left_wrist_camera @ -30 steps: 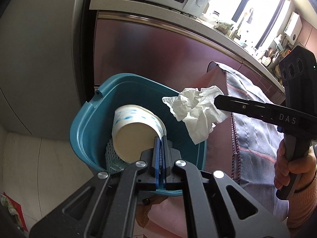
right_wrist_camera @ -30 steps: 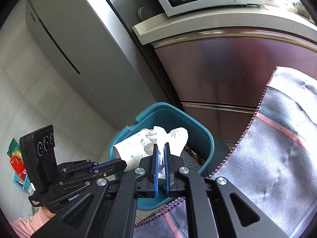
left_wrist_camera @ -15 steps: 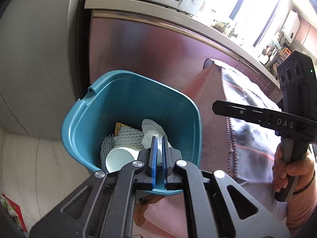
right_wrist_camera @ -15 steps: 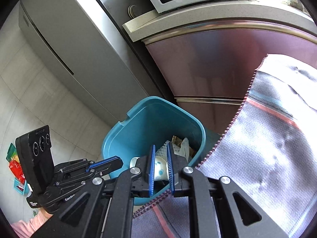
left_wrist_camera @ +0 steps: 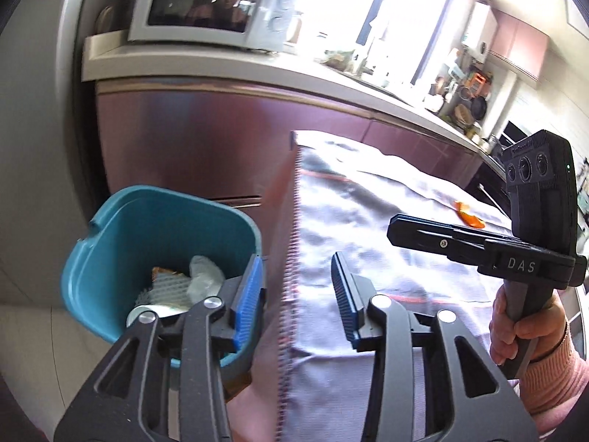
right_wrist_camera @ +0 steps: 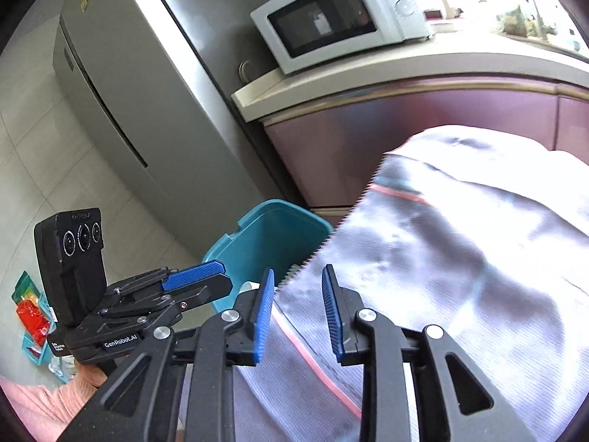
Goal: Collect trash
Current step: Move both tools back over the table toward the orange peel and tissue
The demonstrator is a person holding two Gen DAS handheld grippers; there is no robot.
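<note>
Both your grippers empty rn. Left gripper jaws just opened, nothing btwn them, hanging over the tablecloth edge beside the teal bin. Right gripper jaws also just been opening, nothing held, over the cloth. Trash: tissue + paper cup sit inside bin. Orange scrap lies on cloth, far side.

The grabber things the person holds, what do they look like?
Both the left gripper and right gripper are black frames with cut-out holes, silver bolts and ribbed blue pads. Each carries a black three-lens box; one is marked DAS, the other GenRobot.AI. Pink sleeves.
</note>
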